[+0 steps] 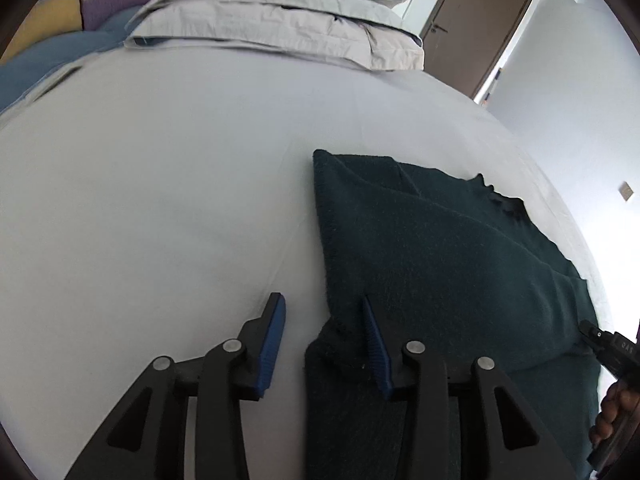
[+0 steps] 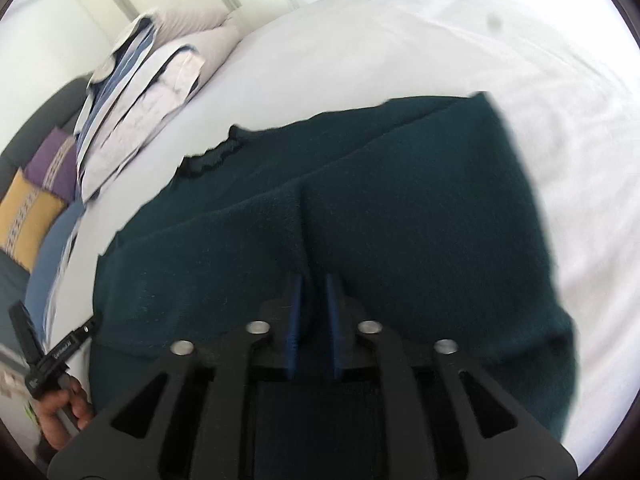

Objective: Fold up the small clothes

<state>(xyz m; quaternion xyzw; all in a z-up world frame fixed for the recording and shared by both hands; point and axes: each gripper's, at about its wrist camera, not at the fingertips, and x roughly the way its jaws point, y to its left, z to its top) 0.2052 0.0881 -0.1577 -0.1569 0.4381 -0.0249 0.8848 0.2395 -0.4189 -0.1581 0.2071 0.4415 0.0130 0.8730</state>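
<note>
Left gripper (image 1: 323, 312): parted to a middling gap, pads blue, pressing on nothing.
Left finger of that pair (image 1: 276, 320): over bare white sheet, clear of the cloth.
Right finger of that pair (image 1: 374, 332): lying on top of the dark green garment (image 1: 420, 248), just inside its left edge.
Between the left fingers: a strip of sheet and the garment's near-left corner — loose, not pinched.
Right gripper (image 2: 314, 292): narrow gap, fingers nearly parallel, blurred.
Between the right fingers: a raised ridge of the green cloth running straight ahead from the gap; pinched or merely straddled — cannot tell.
Garment, seen from the right fingers (image 2: 360, 208): spread flat ahead and to both sides, a dark ruffled trim at the far left edge.
Garment, seen from the left fingers: stretching ahead and to the right, one fold line across it, square corner at the far left.
Bed sheet (image 1: 160, 200): white, smooth, under and all around the garment.
Person's hand (image 1: 612, 416): far right of the left fingers, wrapped on the handle of the other gripper.
Other hand (image 2: 60, 404): far left of the right fingers, on a black handle.
Pillows (image 1: 280, 20): stacked well beyond the left fingers, grey and blue-striped.
Cushions (image 2: 44, 184): purple and yellow, far left beyond the pillows.
Door (image 1: 476, 28): brown, beyond the bed to the upper right.
</note>
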